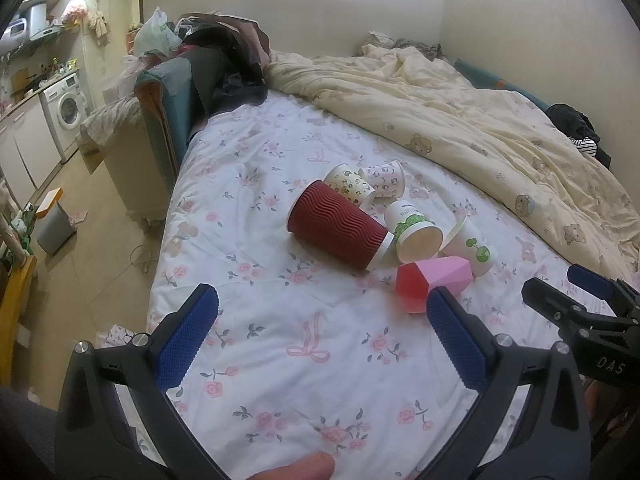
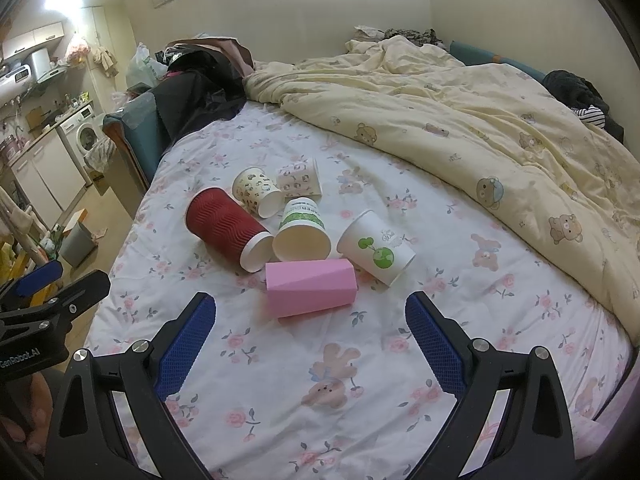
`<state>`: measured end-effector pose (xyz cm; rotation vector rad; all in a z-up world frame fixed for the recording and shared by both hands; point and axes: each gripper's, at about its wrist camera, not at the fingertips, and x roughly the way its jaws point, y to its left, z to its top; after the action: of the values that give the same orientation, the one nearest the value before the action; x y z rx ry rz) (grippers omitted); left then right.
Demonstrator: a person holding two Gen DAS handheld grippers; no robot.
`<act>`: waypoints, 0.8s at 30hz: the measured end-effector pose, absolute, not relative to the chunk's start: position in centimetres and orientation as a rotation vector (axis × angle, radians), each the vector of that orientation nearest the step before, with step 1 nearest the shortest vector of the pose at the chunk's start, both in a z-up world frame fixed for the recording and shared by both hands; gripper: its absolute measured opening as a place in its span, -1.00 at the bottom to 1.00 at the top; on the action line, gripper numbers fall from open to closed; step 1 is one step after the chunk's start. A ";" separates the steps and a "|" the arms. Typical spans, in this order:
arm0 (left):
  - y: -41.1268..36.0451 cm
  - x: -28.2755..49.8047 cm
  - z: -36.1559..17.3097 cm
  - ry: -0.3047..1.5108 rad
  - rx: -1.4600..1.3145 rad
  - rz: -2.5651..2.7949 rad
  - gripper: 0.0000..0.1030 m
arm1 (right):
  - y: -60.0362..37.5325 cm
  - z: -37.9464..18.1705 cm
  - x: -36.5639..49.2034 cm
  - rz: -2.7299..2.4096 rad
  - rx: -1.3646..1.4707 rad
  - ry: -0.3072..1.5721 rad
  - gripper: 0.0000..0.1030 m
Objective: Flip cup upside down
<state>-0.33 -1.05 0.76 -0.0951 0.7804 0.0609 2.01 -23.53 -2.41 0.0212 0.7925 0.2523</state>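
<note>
Several cups lie on their sides in a cluster on the floral bed sheet [image 1: 280,344]. A pink faceted cup [image 2: 310,288] lies nearest, its red inside showing in the left wrist view [image 1: 434,280]. Behind it lie a red ribbed cup [image 1: 338,228] [image 2: 226,230], a green-banded paper cup [image 1: 414,230] [image 2: 302,230], a white cup with a green globe print [image 2: 376,246] [image 1: 474,250] and two small patterned cups [image 1: 366,184] [image 2: 276,188]. My left gripper [image 1: 322,308] is open and empty, short of the cluster. My right gripper [image 2: 310,312] is open and empty, just short of the pink cup.
A rumpled cream duvet [image 2: 460,120] covers the far and right side of the bed. Dark clothes and bags [image 1: 216,64] are piled at the bed's far left. The bed's left edge drops to a floor with a grey bin [image 1: 54,220].
</note>
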 end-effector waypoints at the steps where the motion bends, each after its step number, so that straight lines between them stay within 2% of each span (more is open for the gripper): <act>1: -1.1 -0.3 0.8 0.781 -0.095 0.061 0.99 | -23.5 -2.4 2.0 0.254 0.023 0.793 0.90; 24: -1.3 -0.3 0.6 0.784 -0.098 0.051 0.99 | -23.4 -2.3 2.2 0.262 0.031 0.807 0.90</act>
<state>-0.31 -1.26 0.55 -0.0975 0.7837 0.0515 2.16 -23.38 -2.33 0.0314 0.8071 0.2618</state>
